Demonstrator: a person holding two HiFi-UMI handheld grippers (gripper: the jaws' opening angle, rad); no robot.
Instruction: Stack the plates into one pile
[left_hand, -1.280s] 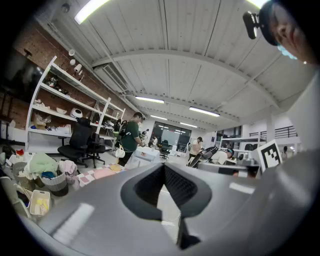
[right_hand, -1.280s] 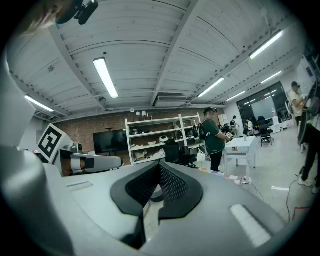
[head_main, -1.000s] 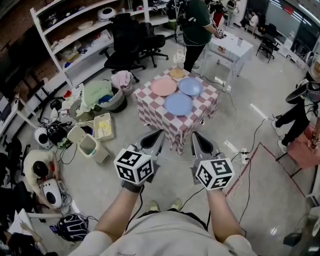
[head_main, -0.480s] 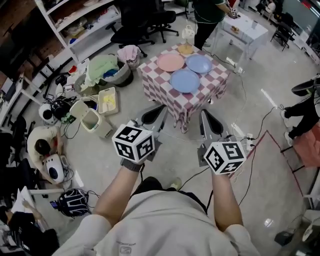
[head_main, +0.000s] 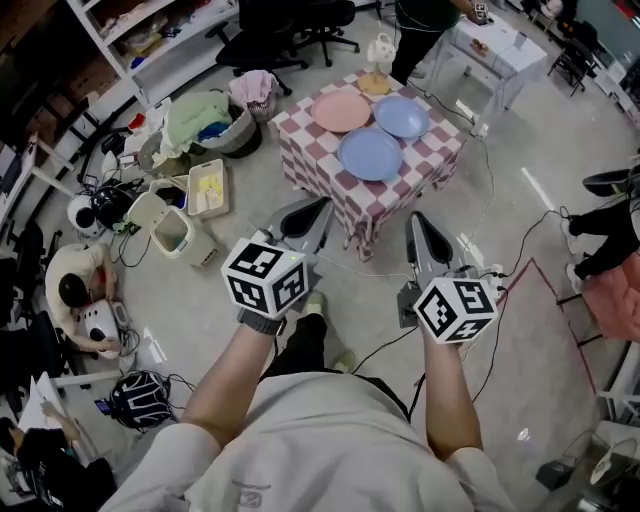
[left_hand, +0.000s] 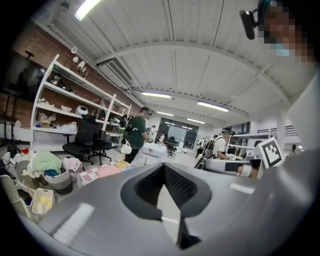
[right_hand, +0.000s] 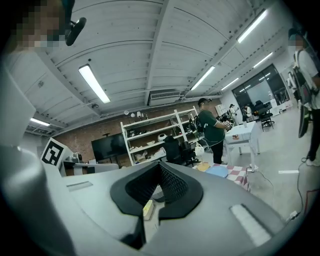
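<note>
On the checkered surface (head_main: 312, 160), a pink plate (head_main: 341, 110), far blue plate (head_main: 401, 116) and near blue plate (head_main: 370, 153) lie unstacked. Well apart from it, the left gripper (head_main: 320, 207) and right gripper (head_main: 416, 220) are both pressed together, empty.

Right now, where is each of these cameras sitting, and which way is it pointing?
Head view: on the person's head, looking steeply down at the checkered table with three plates; both forearms, left gripper and right gripper show.
Left gripper view: rides the left gripper, looking along its closed fingers toward the table.
Right gripper view: rides the right gripper, looking past its closed fingers toward shelves.
Shared: all three see the table.
</note>
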